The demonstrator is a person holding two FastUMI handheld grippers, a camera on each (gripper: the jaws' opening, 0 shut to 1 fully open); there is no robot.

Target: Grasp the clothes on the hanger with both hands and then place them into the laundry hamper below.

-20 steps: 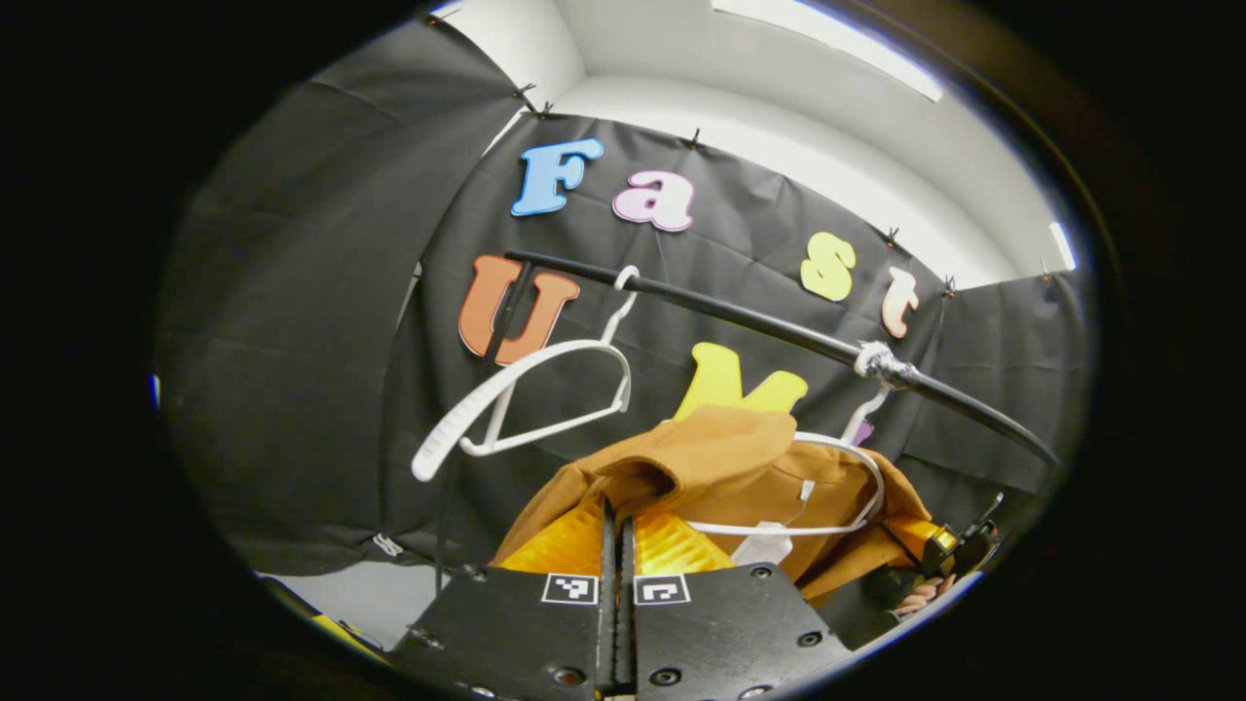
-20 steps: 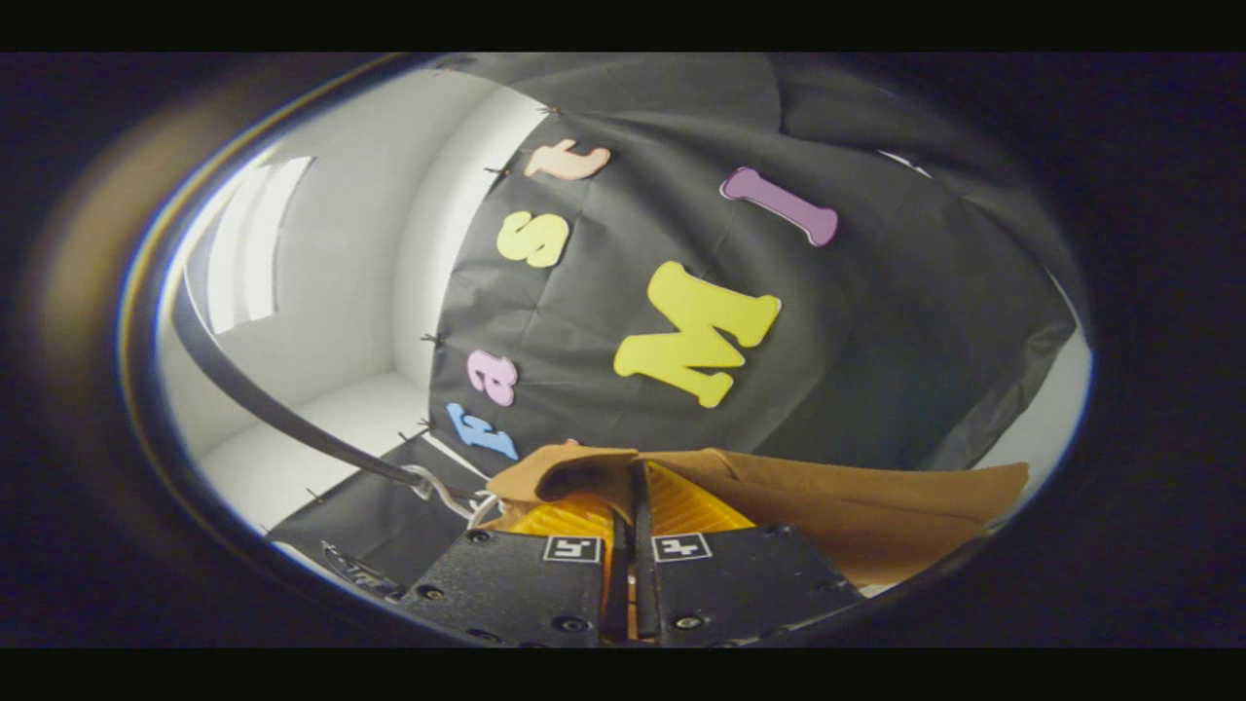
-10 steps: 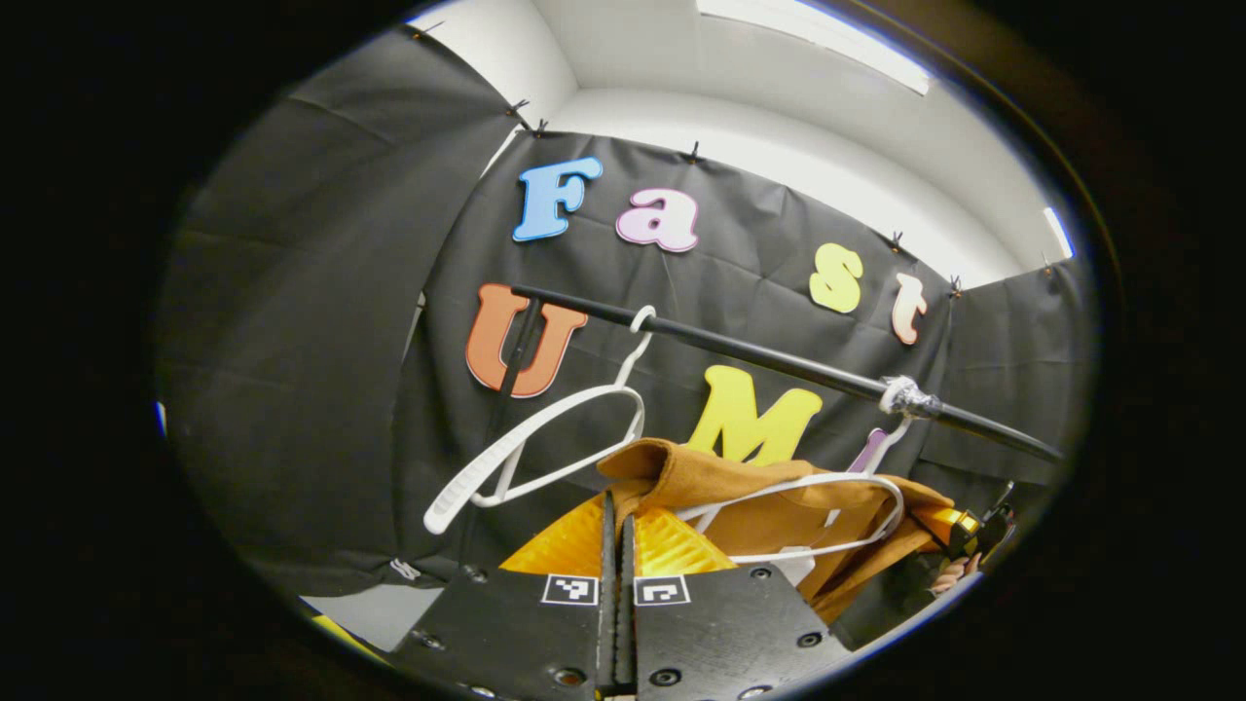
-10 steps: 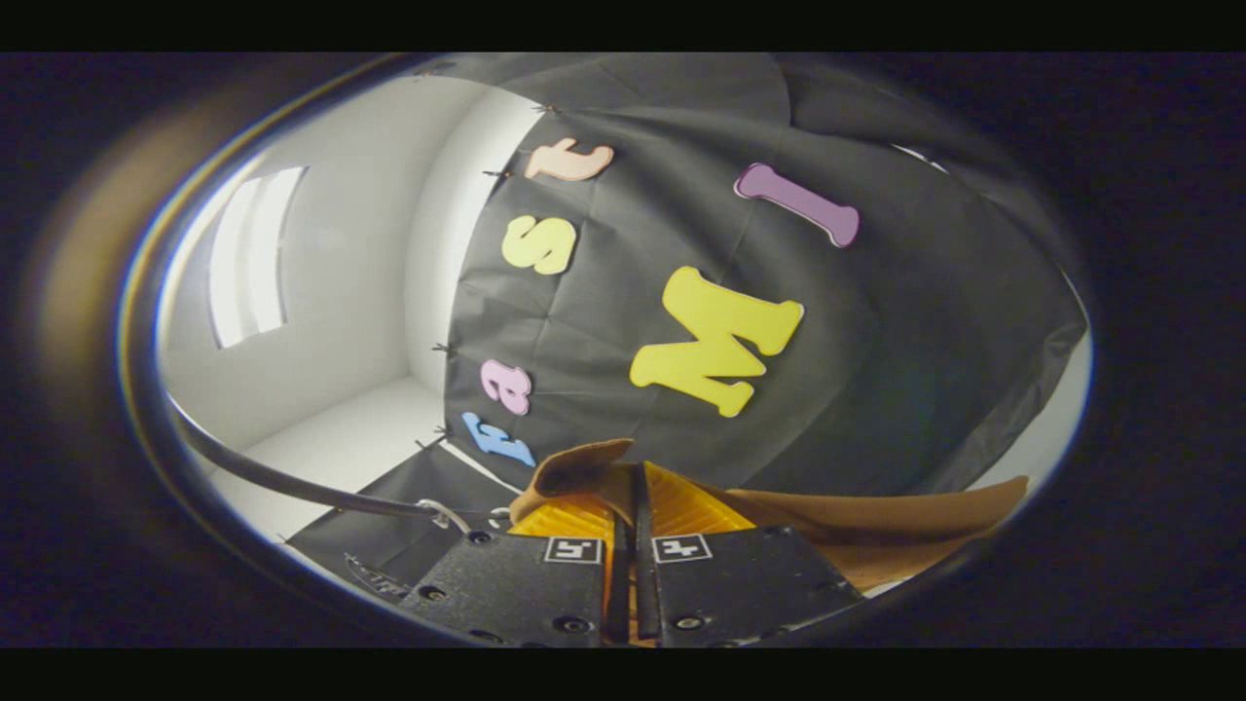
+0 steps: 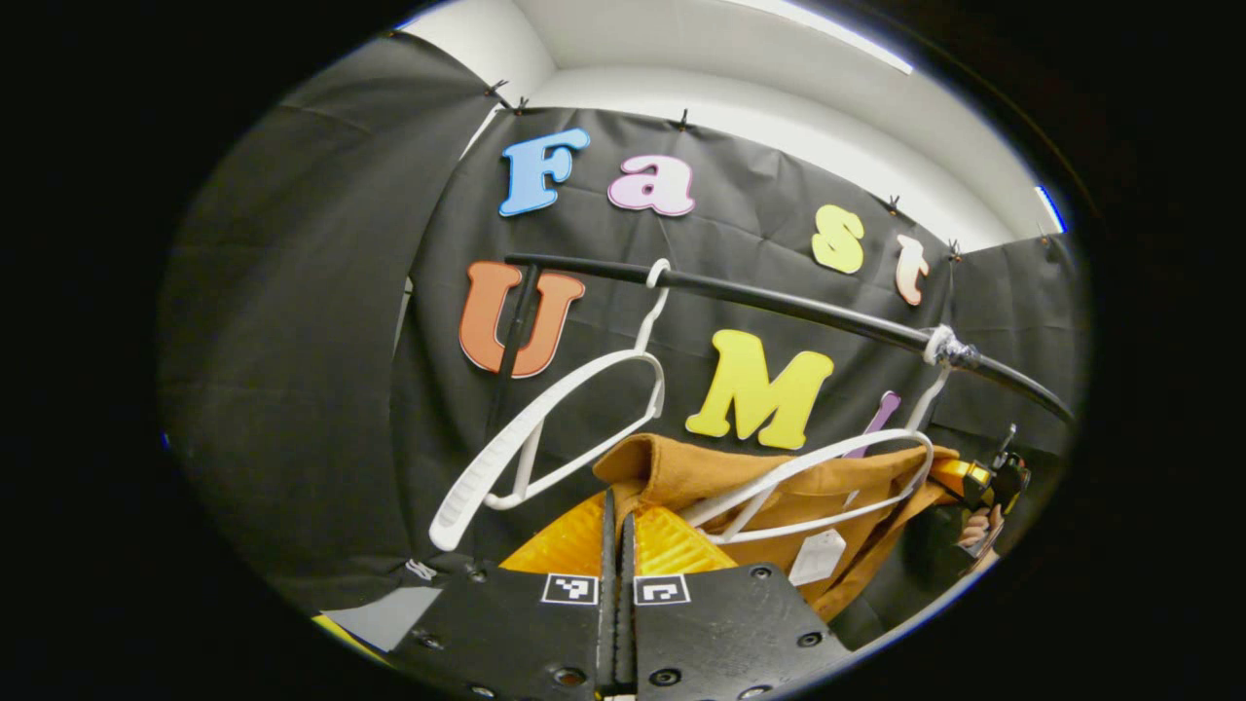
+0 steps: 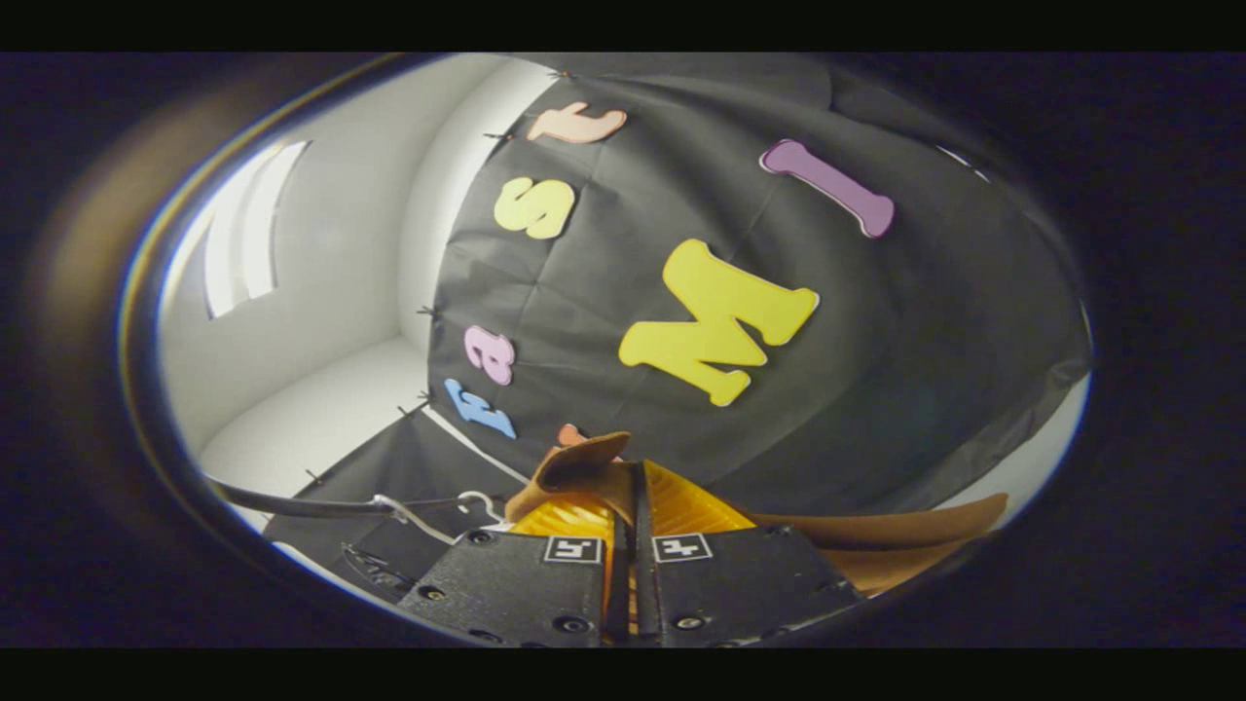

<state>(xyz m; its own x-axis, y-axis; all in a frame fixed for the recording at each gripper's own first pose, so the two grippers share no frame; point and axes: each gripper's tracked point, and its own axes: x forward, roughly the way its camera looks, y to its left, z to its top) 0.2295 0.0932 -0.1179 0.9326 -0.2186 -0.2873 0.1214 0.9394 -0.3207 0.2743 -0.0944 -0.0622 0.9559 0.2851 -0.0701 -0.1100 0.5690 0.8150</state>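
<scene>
The left claw (image 5: 616,531) is closed, its two fingers pinching a fold of the brown garment (image 5: 779,487) at one shoulder. In the right gripper view, the right claw (image 6: 628,506) is likewise closed on a bunched fold of the same brown cloth, which trails off to one side below it. Farther off in the left gripper view, that right claw and the hand (image 5: 976,531) holding it sit at the garment's far shoulder, so the cloth is held at both ends, likely so it can be drawn off evenly. The garment is slipping down from its white hanger (image 5: 827,487), whose upper arm is bare and whose hook is taped to the black rail (image 5: 779,307). A second, empty white hanger (image 5: 545,438) hangs tilted on the rail nearby. The laundry hamper lies somewhere below.
</scene>
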